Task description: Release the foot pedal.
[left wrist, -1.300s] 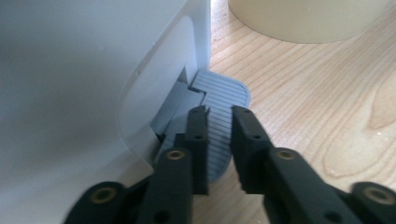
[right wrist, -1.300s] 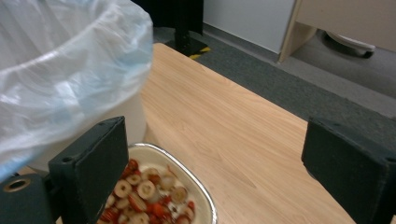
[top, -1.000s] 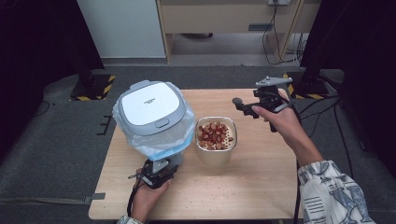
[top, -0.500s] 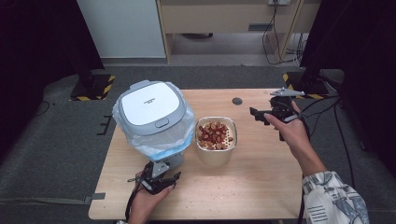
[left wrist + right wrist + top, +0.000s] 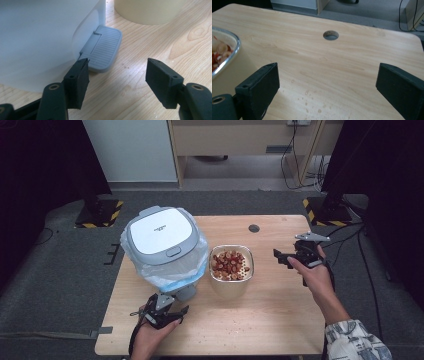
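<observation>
A grey-and-white pedal bin (image 5: 162, 247) lined with a clear bag stands on the left of the wooden table (image 5: 280, 320). Its grey foot pedal (image 5: 103, 47) juts out at the front. My left gripper (image 5: 165, 312) sits low just in front of that pedal; its jaws have just been opening and now stand wide, with nothing between them (image 5: 117, 75). A beige bowl (image 5: 231, 267) with a metal rim holds red and pale food pieces. My right gripper (image 5: 281, 257) hangs open to the right of the bowl, pointing at it, empty (image 5: 327, 80).
A round cable hole (image 5: 254, 228) lies in the table's far side. Black stands with yellow-striped bases (image 5: 97, 212) flank the table on the floor, and cables trail at the right. Small crumbs dot the wood near the front.
My right gripper has come down and moved right, away from the bowl, toward the table's right side. The left gripper stayed by the pedal and its jaws spread wider.
</observation>
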A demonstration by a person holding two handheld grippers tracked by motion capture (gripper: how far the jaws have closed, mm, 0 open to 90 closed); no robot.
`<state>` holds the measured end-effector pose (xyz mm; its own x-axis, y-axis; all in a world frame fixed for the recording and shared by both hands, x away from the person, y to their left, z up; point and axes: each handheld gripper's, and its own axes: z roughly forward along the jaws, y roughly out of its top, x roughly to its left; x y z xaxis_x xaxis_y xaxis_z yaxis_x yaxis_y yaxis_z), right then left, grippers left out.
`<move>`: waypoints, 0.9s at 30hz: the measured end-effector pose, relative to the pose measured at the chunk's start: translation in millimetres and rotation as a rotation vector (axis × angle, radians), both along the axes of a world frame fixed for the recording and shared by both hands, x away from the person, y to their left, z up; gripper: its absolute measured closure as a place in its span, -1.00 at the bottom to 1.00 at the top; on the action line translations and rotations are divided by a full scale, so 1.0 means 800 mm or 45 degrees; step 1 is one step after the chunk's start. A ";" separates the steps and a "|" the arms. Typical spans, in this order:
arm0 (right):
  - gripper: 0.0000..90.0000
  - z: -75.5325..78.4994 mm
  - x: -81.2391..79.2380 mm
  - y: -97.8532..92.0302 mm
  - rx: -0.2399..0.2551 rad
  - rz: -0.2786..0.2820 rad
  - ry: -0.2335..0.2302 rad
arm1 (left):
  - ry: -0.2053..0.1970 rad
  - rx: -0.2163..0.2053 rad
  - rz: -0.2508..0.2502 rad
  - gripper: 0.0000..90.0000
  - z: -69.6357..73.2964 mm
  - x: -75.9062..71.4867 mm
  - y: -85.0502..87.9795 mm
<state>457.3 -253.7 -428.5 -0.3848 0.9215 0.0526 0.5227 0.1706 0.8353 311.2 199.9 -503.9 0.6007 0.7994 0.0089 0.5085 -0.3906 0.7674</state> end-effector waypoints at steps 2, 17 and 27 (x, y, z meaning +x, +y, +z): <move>-0.87 -0.006 -0.005 -0.003 0.006 -0.004 0.003 | 0.002 0.000 -0.001 -0.26 0.000 0.000 0.004; -0.86 -0.064 -0.045 -0.024 0.013 -0.042 0.072 | 0.020 0.018 0.026 -0.37 -0.001 -0.004 0.031; -0.88 -0.093 -0.037 -0.016 -0.056 -0.064 0.168 | 0.029 0.033 0.062 -0.39 -0.003 -0.003 0.044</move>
<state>427.7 -266.7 -502.5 -0.3303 0.9421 0.0584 0.6361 0.1764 0.7512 308.9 235.1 -506.4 0.5611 0.8276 0.0169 0.5448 -0.3846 0.7452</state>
